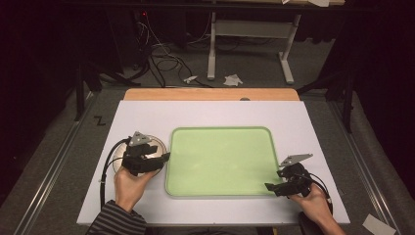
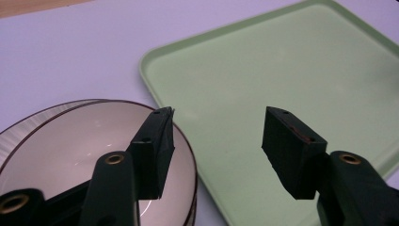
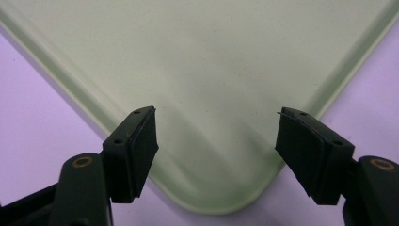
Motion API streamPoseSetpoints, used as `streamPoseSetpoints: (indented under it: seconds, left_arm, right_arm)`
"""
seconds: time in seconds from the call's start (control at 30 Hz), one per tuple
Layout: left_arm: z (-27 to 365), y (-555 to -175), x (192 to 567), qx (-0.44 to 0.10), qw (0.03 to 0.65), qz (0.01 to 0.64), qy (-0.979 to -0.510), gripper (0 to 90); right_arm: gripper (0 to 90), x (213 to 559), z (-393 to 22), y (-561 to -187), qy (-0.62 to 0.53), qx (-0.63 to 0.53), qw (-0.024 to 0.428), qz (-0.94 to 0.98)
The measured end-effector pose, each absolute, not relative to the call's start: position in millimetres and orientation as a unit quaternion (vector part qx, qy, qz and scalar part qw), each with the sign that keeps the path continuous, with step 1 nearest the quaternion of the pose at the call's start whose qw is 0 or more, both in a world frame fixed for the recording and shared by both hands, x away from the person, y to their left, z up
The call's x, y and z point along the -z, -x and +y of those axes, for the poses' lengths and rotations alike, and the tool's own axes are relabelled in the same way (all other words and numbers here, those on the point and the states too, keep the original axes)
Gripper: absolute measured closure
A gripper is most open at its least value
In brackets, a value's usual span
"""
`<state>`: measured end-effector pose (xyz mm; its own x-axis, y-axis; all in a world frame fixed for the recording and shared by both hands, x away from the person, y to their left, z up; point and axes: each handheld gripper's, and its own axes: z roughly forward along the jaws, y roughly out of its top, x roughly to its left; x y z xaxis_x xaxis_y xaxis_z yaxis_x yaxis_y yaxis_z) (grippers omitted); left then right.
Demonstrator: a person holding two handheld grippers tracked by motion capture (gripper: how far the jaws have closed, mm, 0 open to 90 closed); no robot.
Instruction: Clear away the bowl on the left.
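**Plates approached beside an empty tray**

Nearest the person, two hands are seen at the near edge of the table. The left gripper point(image 1: 157, 157) is held over a small stack of plates point(image 1: 159, 143), its jaws spread wide with nothing between them. In the left gripper view one jaw hangs just above the near rim of the top plate point(image 2: 70, 141), while the other hangs over the tray point(image 2: 291, 61); neither pad is seen to touch anything. The right gripper point(image 1: 272, 187) is held at the tray's near right corner, its jaws likewise apart and empty, with that rounded corner point(image 3: 221, 197) framed between them in the right gripper view.

Just beyond, the stack is found on the white table top point(image 1: 147, 115), to the left of the green tray point(image 1: 220, 131) and just beside its left edge. At least two plates with a dark rim line can be made out. The tray is bare.

Farther off, a wooden strip point(image 1: 210, 94) is seen along the table's far edge, and a grey floor with cables point(image 1: 161, 58) behind it.

The step in hand is judged to be the reach for the top plate, with no grasp yet made. For the next move, the rim of the top plate alone would have to be brought between the left jaws, and these closed firmly, so that the plate below is not dragged along. The right gripper appears placed to steady the tray.
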<state>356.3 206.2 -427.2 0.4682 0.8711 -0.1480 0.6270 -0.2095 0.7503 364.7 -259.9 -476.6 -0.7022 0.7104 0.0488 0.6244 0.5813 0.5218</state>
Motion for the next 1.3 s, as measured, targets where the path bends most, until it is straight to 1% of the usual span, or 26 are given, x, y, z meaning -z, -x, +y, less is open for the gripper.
streamPoseSetpoints:
  seconds: [0.4, 0.8, 1.03, 1.3]
  left_arm:
    - [220, -360, 428, -0.157, 0.390, 0.511, -0.750, 42.9]
    - [232, -364, 430, -0.164, 0.384, 0.526, -0.741, 39.3]
    - [250, -366, 431, -0.172, 0.380, 0.546, -0.726, 38.5]
    - [260, -368, 432, -0.173, 0.378, 0.558, -0.718, 38.0]
  right_arm:
    - [31.2, 476, -259, -365, -0.376, -0.258, 0.082, 0.886]
    - [31.3, 477, -259, -365, -0.376, -0.260, 0.081, 0.886]
    - [31.3, 476, -259, -364, -0.377, -0.256, 0.082, 0.887]
    - [31.3, 476, -259, -364, -0.379, -0.256, 0.081, 0.885]
